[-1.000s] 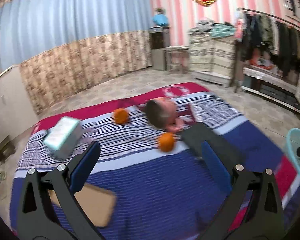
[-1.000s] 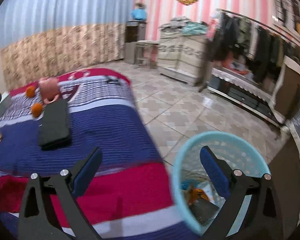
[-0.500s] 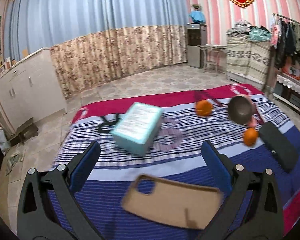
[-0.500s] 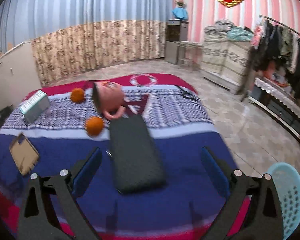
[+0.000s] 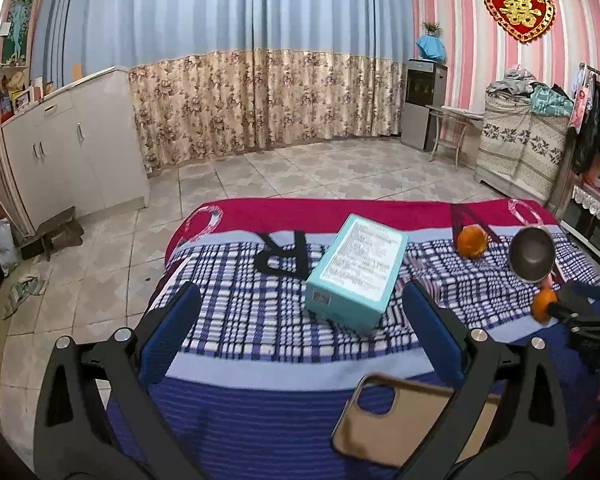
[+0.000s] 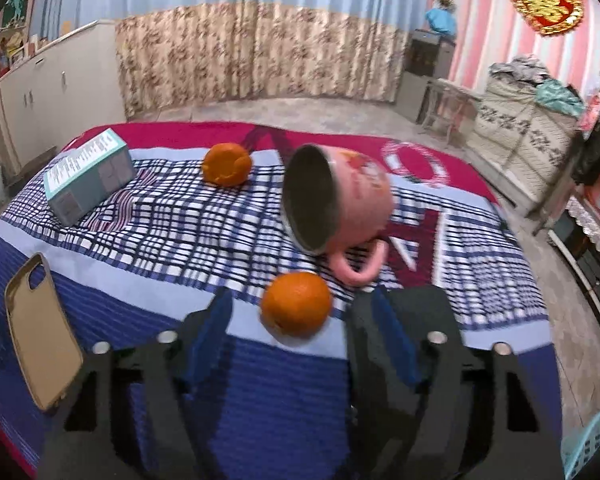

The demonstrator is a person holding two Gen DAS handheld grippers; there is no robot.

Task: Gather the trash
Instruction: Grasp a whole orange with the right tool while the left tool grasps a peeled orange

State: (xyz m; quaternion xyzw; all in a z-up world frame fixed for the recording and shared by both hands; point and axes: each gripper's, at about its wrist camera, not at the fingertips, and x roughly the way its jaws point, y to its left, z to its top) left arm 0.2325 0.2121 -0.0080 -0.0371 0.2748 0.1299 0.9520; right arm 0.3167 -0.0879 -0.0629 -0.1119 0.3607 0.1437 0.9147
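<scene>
Striped blanket [image 6: 236, 392] underneath, right gripper [image 6: 296, 322] closing, orange [image 6: 296, 310] between fingers, not yet pinched. Probably firm, roundish, roll-prone: best gripped across the middle. Left gripper [image 5: 300, 320] wide, empty.

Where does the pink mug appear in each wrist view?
Left wrist view: pink mug far right on the bed, mouth toward the camera.
Right wrist view: mug at centre, lying on its side, handle down.
Shared landmark: teal box.
</scene>
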